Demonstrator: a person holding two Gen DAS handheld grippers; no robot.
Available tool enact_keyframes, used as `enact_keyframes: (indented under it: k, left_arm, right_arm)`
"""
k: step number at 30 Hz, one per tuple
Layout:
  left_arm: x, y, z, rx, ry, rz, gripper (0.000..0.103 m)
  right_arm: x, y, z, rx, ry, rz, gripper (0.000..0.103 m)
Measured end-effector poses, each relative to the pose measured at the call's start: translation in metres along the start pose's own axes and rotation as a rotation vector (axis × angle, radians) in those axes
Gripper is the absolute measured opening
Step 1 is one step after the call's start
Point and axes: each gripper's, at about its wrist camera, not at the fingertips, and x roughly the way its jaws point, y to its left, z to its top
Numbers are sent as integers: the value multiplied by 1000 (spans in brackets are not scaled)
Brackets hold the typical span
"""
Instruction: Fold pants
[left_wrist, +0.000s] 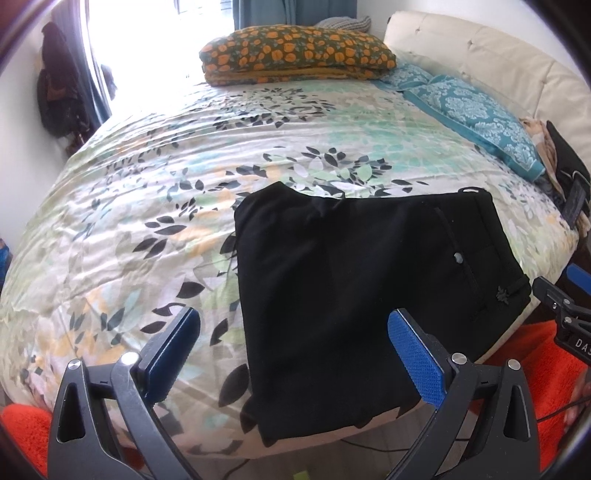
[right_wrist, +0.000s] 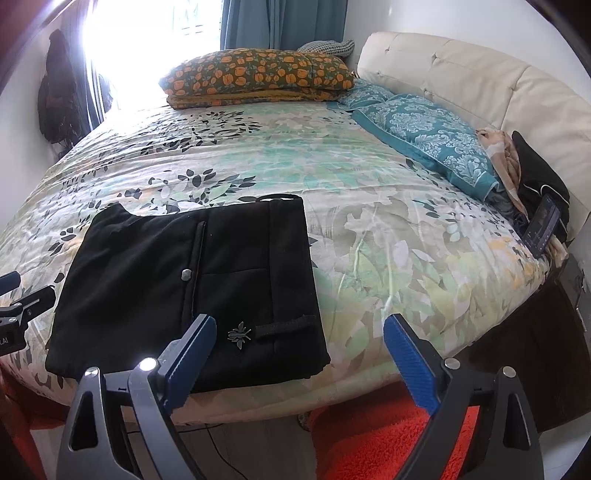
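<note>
the folded black fabric pants (right_wrist: 188, 284) lie at the near edge of the leaf-print bed cover (right_wrist: 369, 192), one end hanging over, so a snagging finger could drag them off. both the left gripper (left_wrist: 293, 354) and right gripper (right_wrist: 299, 354) hover tilted downward, jaws wide, holding nothing.

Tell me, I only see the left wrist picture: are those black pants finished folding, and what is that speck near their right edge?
Observer: The speck is a small metal bee-shaped pin beside a belt loop on the folded black pants.
Operator: Is the right gripper holding them?
Observer: No, the right gripper is open, with nothing between its fingers.
Operator: Anything by the headboard?
Observer: A phone leans near the bed's right edge, its screen lit.
</note>
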Motion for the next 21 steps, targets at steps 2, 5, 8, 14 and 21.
enact_keyframes:
  k: [2, 5, 8, 14, 21]
  left_arm:
    - [-2, -1, 0, 5, -5, 3, 102]
    - [-3, -4, 0, 17, -7, 10, 102]
    - [-4, -7, 0, 30, -8, 18, 102]
    - [-8, -10, -1, 50, 1, 44, 102]
    - [-28, -14, 1, 79, -19, 106, 102]
  right_arm:
    - [-1, 0, 0, 0, -3, -6, 92]
    - [-1, -2, 0, 5, -3, -10, 92]
    - [1, -3, 0, 6, 3, -15, 92]
    - [-3, -8, 1, 25, -15, -5, 92]
    - [-22, -12, 2, 46, -53, 9, 95]
